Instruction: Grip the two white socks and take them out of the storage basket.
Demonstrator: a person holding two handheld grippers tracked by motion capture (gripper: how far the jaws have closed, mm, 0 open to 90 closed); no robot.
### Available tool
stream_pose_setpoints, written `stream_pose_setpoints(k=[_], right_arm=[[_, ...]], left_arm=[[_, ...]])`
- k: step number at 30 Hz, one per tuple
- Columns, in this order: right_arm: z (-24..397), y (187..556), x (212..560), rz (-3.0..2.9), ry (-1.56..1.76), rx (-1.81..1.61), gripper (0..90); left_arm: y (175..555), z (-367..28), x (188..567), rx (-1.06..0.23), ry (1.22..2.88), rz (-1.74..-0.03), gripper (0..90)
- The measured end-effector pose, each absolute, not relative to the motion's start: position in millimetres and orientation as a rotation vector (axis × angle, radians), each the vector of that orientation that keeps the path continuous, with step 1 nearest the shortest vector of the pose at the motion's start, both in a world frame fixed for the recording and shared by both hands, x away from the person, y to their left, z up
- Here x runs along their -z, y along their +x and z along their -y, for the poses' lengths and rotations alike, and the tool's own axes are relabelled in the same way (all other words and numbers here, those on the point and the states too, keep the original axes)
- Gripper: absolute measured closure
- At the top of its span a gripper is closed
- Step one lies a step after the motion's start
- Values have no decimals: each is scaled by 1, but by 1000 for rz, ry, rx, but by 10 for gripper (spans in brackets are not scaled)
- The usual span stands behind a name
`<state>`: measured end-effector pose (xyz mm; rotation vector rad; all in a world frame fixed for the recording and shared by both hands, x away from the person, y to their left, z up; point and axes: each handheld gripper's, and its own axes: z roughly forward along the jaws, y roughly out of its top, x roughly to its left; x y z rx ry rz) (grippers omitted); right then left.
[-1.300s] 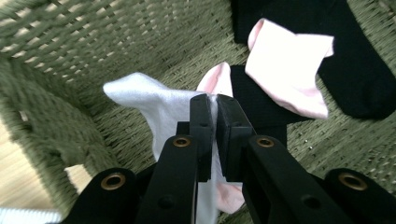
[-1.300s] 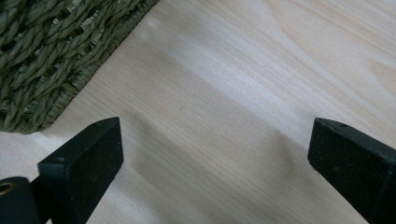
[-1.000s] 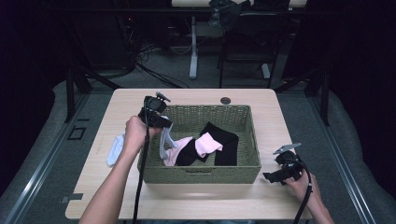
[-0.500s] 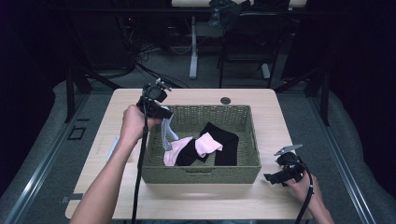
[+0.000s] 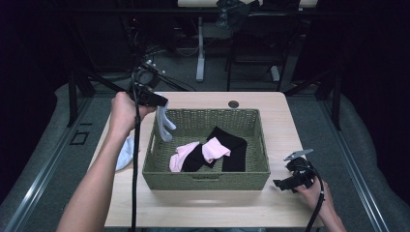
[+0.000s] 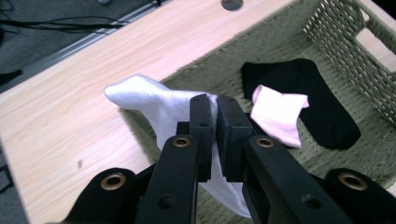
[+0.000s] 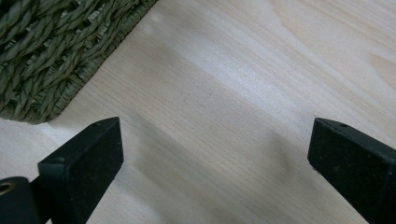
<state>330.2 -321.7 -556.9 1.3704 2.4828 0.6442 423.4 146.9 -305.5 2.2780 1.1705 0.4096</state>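
Since a second ago, my left gripper (image 5: 162,103) has risen from the basket's (image 5: 208,180) left interior and swung out toward ten o'clock, carrying the white sock (image 5: 164,123) with it; my right gripper (image 5: 290,181) has barely shifted at four o'clock on the bench (image 5: 280,121).

From the high view, the sock now dangles over the basket's left rim, clear of the pile, so I judge the lift finished and the carry to the left under way. Another white sock (image 5: 124,152) already lies on the bench at nine o'clock, beside the basket, a likely drop spot. Pink socks (image 5: 215,148) and black socks (image 5: 234,145) remain inside.

Along my left gripper (image 6: 217,114), the fingers (image 6: 201,126) are clamped on the white sock (image 6: 154,105), its toe flopping toward ten o'clock above the bench edge, with a pink sock (image 6: 279,113) and black sock (image 6: 303,88) below in the basket (image 6: 355,56).

Along my right gripper (image 7: 215,154), the fingers (image 7: 84,163) stand wide apart over bare wood, holding nothing, the basket corner (image 7: 46,51) at ten o'clock.
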Motion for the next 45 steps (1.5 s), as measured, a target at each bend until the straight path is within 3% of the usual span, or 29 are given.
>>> stream_pose_setpoints(k=[9,17,24,38,41,45], right_arm=[[321,331,557,-2493,1366,-625,29],[321,331,558,-2492,1359,-619,30],[321,331,558,-2486,1362,-621,30],[321,330,558,-2478,1372,-631,29],[322,330,558,-2478,1372,-631,30],[322,330,558,-2483,1374,-628,30]], left_arm=[[412,-196,290,-464,2207,-1266,856],[409,-232,307,-491,2165,-1390,856],[416,-252,347,-467,2181,-1485,855],[433,-273,455,-285,2146,-1664,828],[431,-275,469,-232,2122,-1682,647],[421,-278,468,-256,2078,-1677,284]])
